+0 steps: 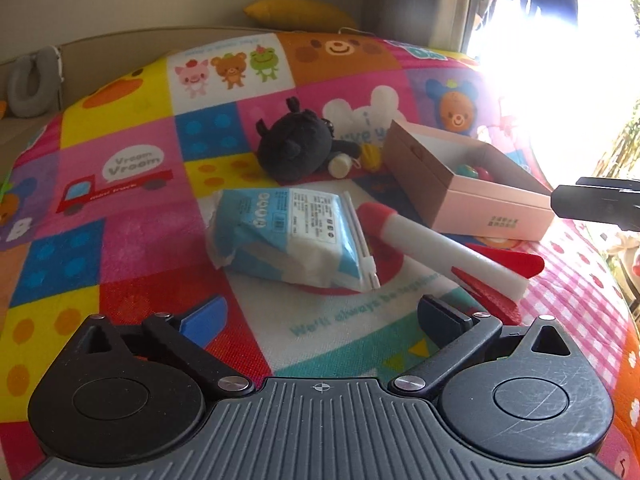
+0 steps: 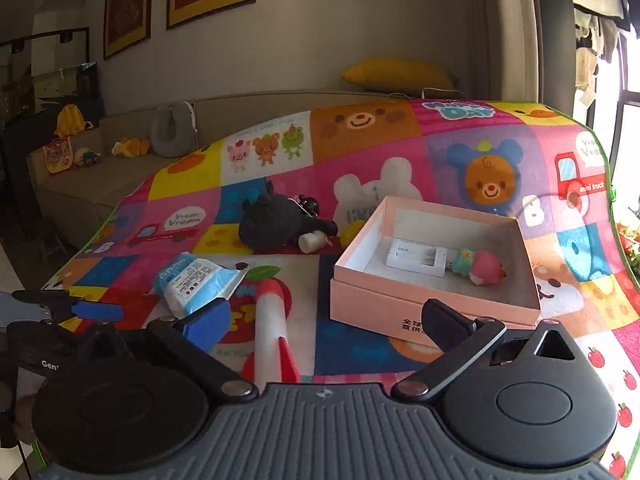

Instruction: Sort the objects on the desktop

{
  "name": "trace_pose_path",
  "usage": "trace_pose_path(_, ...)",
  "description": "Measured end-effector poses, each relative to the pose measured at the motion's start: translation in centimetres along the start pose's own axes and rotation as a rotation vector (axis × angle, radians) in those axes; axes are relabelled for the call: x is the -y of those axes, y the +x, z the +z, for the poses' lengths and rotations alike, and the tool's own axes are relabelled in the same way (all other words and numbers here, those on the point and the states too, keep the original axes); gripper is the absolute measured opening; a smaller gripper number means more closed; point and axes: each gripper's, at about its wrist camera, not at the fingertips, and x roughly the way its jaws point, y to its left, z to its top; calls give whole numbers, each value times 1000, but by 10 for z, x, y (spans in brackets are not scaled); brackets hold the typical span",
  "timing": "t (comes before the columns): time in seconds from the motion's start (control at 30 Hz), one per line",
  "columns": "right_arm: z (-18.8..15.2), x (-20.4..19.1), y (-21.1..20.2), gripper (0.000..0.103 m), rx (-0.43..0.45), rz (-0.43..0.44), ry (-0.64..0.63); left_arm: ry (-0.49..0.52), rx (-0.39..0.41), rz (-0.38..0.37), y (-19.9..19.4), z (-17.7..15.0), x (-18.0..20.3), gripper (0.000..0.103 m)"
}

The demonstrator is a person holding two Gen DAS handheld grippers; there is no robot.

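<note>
Both tools are hovering low over the desk, which is covered by a loud cartoon patchwork cloth (image 1: 132, 216), and both have their jaws spread wide with nothing between them. The left tool (image 1: 320, 320) looks straight at the blue-and-white tissue pack (image 1: 296, 240), with the white toy rocket (image 1: 440, 252) just beside it on the right, red nose pointing away and red fins near the tool. The right tool (image 2: 326, 322) sits closer to the pink box (image 2: 400, 312), and the rocket runs up between its fingers from below (only the white body and one red fin show there).

What differs between the views: from the left wrist the box (image 1: 496, 208) is seen side-on, so you only catch a sliver of something teal and red over the rim. The right wrist looks down into it and shows a white battery charger (image 2: 416, 258) lying next to a small teal-and-pink figure (image 2: 480, 266). The right view also catches the left tool's blue pad (image 2: 98, 311) poking in at the left edge, while the left view gets a dark bit of the right tool (image 1: 596, 202) at its right edge.

Behind all that, a black plush toy (image 1: 296, 148) lies on its side with a little white bottle (image 1: 340, 166) and a yellow ball thing (image 1: 370, 156) touching or nearly touching it, left of the box
</note>
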Motion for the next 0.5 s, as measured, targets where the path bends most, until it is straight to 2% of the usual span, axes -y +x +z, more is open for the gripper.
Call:
trace_pose_path(0.07,3,-8,4,97,-8,20,-9,-3,17,3,0,2,-4,103)
trace_pose_path(0.13,9,-15,17,80,-51,43,-15,-16,29,4,0,5,-10,103)
trace_pose_path(0.2,14,-20,38,69,-110,77,-8,-21,42,3,-3,7,-14,103)
trace_pose_path(0.3,17,-24,79,61,-208,104,20,-5,58,3,-6,13,-19,103)
trace_pose_path(0.37,14,-23,104,51,-285,120,50,24,59,-5,-4,17,-23,103)
trace_pose_path(0.43,8,-21,118,37,-343,126,77,41,59,11,1,22,-28,103)
trace_pose_path(0.5,-1,-20,117,26,-348,141,89,35,59,21,10,28,-35,103)
